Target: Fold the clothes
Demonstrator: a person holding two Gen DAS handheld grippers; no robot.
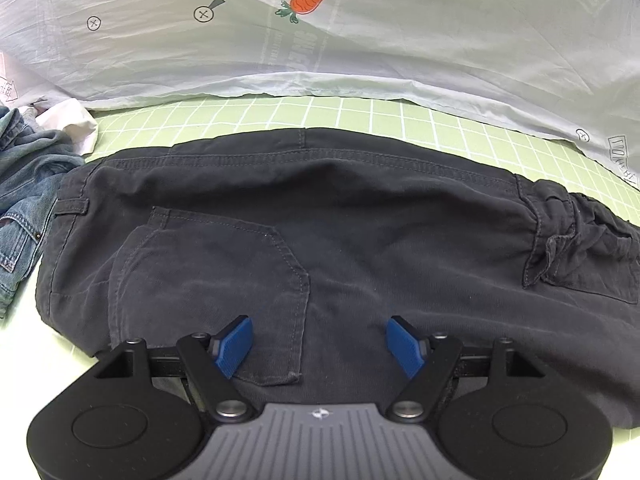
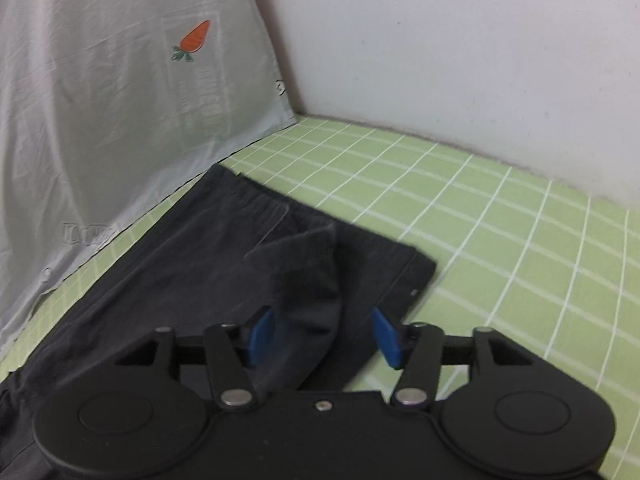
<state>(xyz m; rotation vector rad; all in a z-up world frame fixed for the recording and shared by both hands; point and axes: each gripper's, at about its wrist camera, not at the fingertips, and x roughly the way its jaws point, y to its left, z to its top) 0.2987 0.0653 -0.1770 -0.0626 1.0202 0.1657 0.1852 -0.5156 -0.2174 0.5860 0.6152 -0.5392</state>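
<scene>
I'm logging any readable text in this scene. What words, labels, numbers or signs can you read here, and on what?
Pale carrot-print sheet: grey block lettering appears reversed and faint; not readable.
Same sheet, right edge: boxed lettering, too distorted to read.
Same sheet in the right wrist view: boxed word, blurred; not readable.
Sheet symbols: circled crosses, no letters.
Left tongs housing: small emblem, no text.
Dark trousers: no text visible.

Dark navy trousers (image 1: 340, 240) lying flat on the green checked sheet, seat side up, patch pocket showing, gathered waistband at one end, leg hems (image 2: 400, 268) stacked at the other
</scene>
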